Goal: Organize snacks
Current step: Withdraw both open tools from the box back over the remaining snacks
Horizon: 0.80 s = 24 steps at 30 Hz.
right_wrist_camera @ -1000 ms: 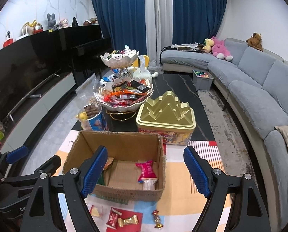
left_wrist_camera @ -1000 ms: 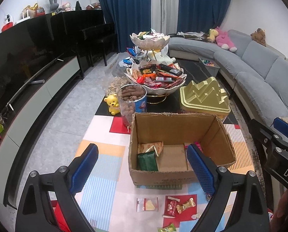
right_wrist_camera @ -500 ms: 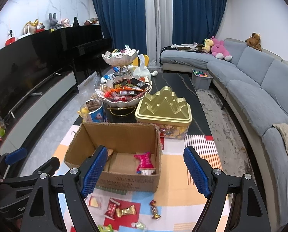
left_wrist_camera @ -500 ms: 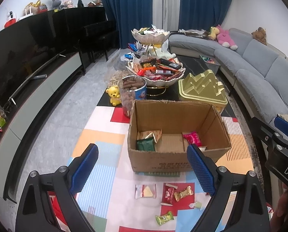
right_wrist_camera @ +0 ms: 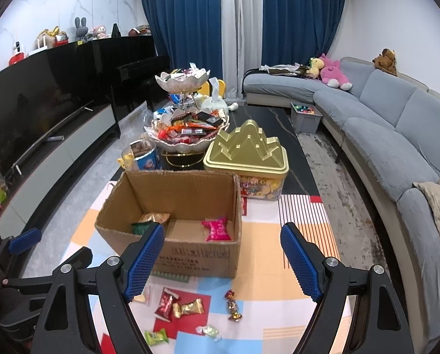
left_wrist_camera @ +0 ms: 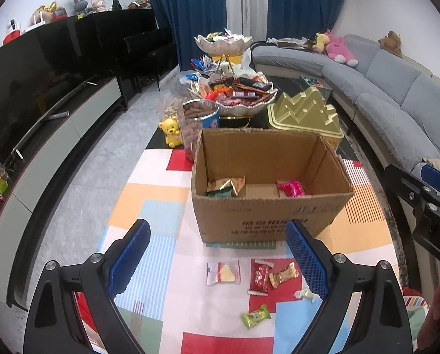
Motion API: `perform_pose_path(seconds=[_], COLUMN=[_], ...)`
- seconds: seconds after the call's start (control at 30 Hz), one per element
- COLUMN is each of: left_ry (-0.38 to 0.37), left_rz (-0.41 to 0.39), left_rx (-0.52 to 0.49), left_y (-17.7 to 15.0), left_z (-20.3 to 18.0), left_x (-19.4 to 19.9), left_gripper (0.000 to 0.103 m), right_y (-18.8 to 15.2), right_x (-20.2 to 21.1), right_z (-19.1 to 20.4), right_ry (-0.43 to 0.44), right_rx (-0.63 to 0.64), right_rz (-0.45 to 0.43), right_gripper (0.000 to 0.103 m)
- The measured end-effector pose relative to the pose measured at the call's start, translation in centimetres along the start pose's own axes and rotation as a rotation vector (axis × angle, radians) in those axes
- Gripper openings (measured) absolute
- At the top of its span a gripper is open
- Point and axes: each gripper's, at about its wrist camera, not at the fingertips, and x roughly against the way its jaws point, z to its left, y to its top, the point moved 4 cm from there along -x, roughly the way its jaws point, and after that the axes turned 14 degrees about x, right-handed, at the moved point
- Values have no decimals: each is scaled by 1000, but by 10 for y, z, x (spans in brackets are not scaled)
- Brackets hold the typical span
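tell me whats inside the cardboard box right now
Inside the cardboard box lie a gold packet, a green packet and a pink packet on the bare bottom. The near wall hides the front strip of the floor.

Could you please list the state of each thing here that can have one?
cardboard box: open on top, a few snacks inside
gold tin: lid on
snack can: open, full
left gripper: open, empty
right gripper: open, empty
red packet: loose on the mat
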Motion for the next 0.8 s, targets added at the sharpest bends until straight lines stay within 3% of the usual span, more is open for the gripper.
perform_pose_path(seconds=[0.47,0.8], left_ry=[17,61], left_rz=[39,69], left_rx=[7,38], left_y=[-49,-86], left_z=[7,7], left_x=[-6,-14], left_gripper=[94,94], right_y=[-45,-70], right_x=[3,-5], right_z=[11,13], right_ry=[-26,4], right_rx=[74,92], right_rz=[11,39], right_gripper=[82,82])
